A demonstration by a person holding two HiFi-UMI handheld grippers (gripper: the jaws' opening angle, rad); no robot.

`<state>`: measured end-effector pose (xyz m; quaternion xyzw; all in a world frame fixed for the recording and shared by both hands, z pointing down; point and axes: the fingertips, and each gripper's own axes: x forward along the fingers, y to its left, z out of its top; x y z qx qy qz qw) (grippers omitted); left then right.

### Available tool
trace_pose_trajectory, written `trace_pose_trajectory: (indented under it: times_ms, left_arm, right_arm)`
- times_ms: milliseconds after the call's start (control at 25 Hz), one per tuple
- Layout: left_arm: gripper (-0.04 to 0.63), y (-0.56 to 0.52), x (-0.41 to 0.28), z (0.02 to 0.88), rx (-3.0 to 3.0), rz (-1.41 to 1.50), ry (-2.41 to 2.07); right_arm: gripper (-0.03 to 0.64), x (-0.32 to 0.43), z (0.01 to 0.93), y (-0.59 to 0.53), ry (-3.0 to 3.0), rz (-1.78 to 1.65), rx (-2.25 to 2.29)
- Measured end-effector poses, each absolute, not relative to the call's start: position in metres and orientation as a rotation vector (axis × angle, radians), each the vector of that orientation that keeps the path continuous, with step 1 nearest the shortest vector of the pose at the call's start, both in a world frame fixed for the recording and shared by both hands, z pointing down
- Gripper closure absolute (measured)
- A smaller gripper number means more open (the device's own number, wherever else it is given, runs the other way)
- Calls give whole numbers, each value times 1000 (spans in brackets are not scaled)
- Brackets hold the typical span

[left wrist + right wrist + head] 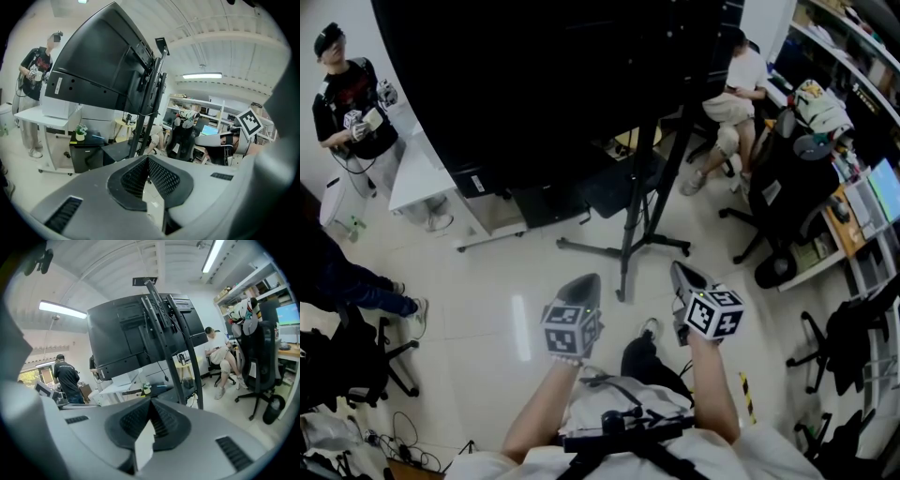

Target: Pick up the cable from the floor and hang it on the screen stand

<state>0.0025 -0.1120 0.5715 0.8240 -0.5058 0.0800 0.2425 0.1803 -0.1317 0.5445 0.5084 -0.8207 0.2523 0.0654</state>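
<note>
The big black screen (534, 84) stands on a black stand (636, 197) with splayed legs on the pale floor. Both grippers are held up side by side just short of the stand's base. My left gripper (583, 281) is shut with nothing between its jaws, and so is my right gripper (679, 272). In the left gripper view the closed jaws (147, 160) point at the screen's back (93, 61) and the stand (150, 103). In the right gripper view the closed jaws (151, 402) face the stand (176, 352). A thin dark cable (164, 369) hangs behind the screen.
A person stands at the far left (347, 94) beside a white table (422, 173). Another sits behind the stand (736, 89). Office chairs (769, 187) and a cluttered desk (862, 206) fill the right side. A black chair (356, 366) and loose floor cables (394, 441) lie lower left.
</note>
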Motion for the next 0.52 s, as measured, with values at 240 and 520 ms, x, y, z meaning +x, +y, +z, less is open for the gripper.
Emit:
trace_pose_trajectory:
  times_ms: [240,520]
  left_arm:
    - [594,-112,2,569,2245,215,-1391]
    - [594,-117,0,569,2237,212,-1406]
  right_arm:
    - [614,178,545,-132,-2489,775,1509]
    - [614,175,544,-138,-2497,769,1496]
